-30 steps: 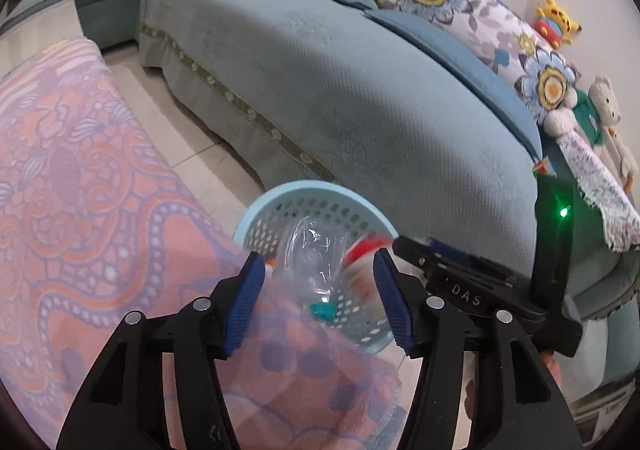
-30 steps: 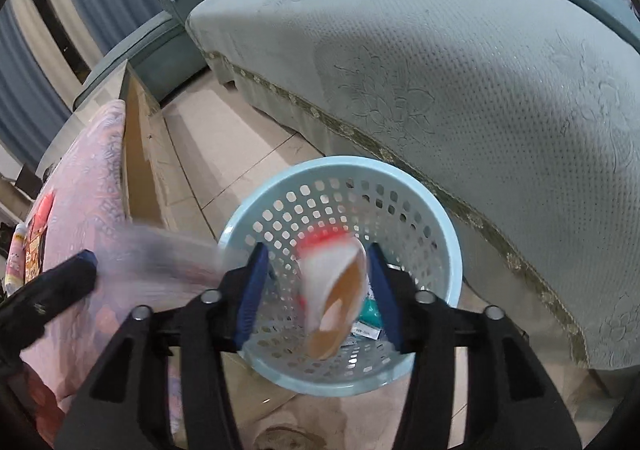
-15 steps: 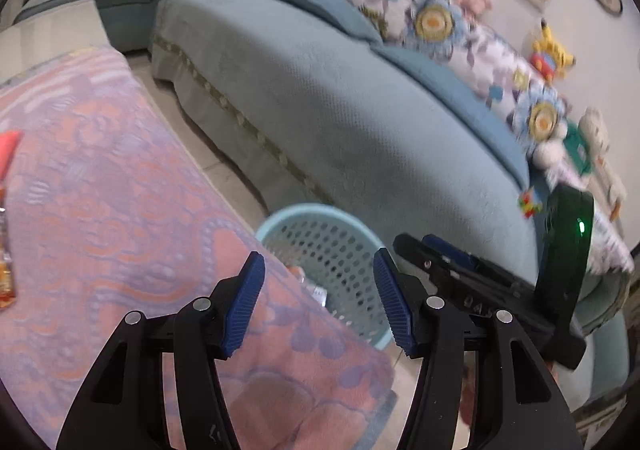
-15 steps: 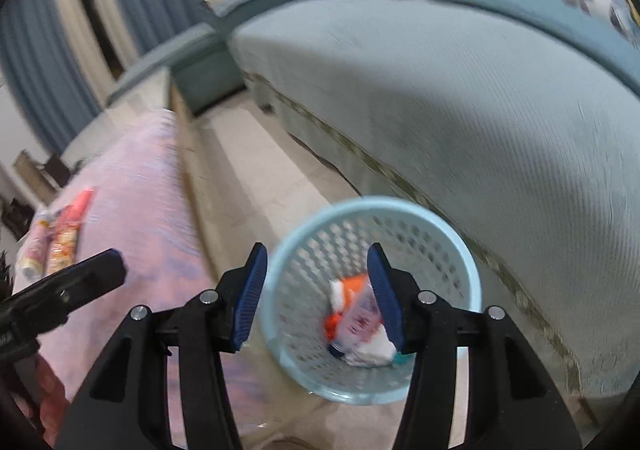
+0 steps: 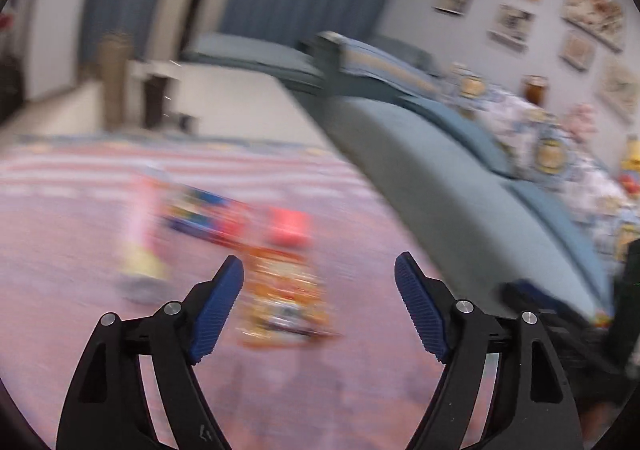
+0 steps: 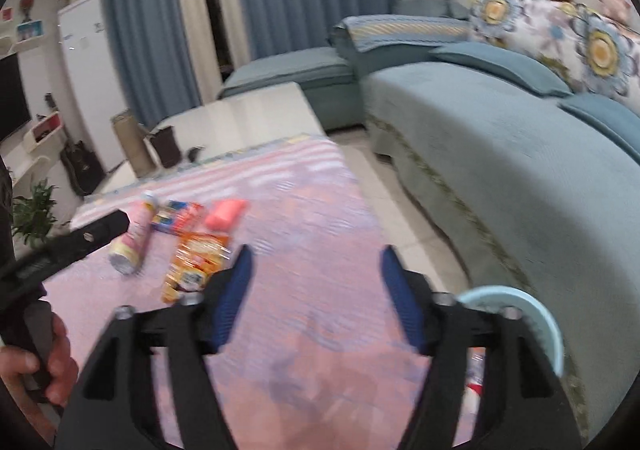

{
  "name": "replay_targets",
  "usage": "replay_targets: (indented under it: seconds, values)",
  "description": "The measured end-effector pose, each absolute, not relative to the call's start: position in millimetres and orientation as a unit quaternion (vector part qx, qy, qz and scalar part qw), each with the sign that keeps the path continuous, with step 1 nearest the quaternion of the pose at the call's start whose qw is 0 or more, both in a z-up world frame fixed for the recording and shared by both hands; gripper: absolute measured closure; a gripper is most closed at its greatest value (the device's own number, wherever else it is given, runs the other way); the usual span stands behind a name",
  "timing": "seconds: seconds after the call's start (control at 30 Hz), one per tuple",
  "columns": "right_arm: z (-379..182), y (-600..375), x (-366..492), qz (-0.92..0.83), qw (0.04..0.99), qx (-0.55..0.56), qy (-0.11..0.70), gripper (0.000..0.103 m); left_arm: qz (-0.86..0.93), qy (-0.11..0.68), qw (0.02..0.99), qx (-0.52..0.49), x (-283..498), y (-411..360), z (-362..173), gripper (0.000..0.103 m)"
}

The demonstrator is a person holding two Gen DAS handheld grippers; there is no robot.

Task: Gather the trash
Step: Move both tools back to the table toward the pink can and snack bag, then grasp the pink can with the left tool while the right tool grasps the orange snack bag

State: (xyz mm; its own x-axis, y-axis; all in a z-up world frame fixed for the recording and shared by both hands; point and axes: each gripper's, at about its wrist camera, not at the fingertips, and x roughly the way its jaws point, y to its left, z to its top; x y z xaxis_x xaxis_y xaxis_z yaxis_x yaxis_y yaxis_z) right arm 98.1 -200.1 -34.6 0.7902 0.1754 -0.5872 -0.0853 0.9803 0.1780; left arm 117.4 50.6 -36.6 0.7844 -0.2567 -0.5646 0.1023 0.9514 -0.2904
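Trash lies on the pink patterned tablecloth: an orange snack packet, a pink bottle on its side, a blue and red box and a pink-red lump. My right gripper hovers over the cloth to the right of the packet, jaws opening, nothing between them. The left wrist view is blurred. There my left gripper is also opening and empty, with the orange packet just beyond its left finger. The light blue basket shows at the lower right, trash inside.
A long teal sofa with flowered cushions runs along the right, tiled floor between it and the table. A hand holds the left gripper's handle at the far left. A pale tabletop, a dark cup and blue curtains lie beyond the cloth.
A clear bottle and a red-white item dropped from the jaws into the basket. Both grippers then swung up and left from the basket toward the table's trash, jaws spreading wider.
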Motion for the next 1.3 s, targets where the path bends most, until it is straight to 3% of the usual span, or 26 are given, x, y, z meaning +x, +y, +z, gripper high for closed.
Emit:
replay_targets:
  seconds: [0.13,0.27,0.6,0.83,0.93,1.17,1.3]
  values:
    - [-37.9,-149.2,118.2,0.104,0.941,0.048,0.318,0.035,-0.049,0.325,0.935,-0.129,137.7,96.7,-49.5,0.027]
    - [-54.7,-104.1,134.5,0.128,0.934,0.030,0.334,0.022,-0.052,0.368,0.916,-0.154,164.4,119.7,-73.9,0.027]
    - [-117.5,-50.2,191.3,0.142,0.892,0.019,0.430,0.021,-0.027,0.383,0.904,-0.189,196.9,153.0,-111.4,0.027]
    - [-132.5,-39.8,198.9,0.139,0.875,0.009,0.463,0.018,-0.036,0.391,0.891,-0.226,199.9,164.7,-130.2,0.033]
    - [-134.7,-29.5,200.0,0.125,0.877,-0.020,0.464,0.019,-0.022,0.389,0.894,-0.220,200.7,164.1,-131.1,0.046]
    - [-129.0,-26.7,191.0,0.111,0.891,-0.045,0.437,0.072,-0.013,0.384,0.899,-0.211,197.6,162.4,-132.0,0.051]
    - [-129.1,-29.8,189.8,0.122,0.890,-0.033,0.438,0.082,-0.006,0.367,0.906,-0.212,191.1,163.6,-127.8,0.052]
